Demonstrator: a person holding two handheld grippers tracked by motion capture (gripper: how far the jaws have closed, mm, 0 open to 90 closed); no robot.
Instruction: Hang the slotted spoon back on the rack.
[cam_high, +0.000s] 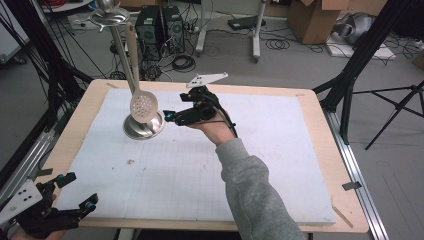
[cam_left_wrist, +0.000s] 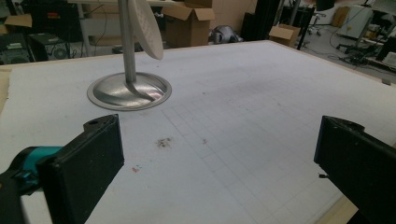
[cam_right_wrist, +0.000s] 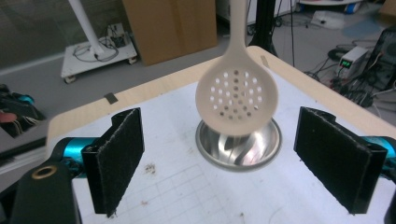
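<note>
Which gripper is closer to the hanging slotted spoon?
The right gripper, jaws open beside the slotted spoon on the metal stand. The left gripper sits at the table's near-left corner.

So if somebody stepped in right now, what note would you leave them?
Right gripper: open, nothing between its jaws, just beside the slotted spoon.
Left gripper: open, empty, at the table's near left corner.
The spoon hangs from the metal stand, its head above the round base.
Done: spoon is hung, apparently.
Left: probably only drawing the right hand away.
</note>
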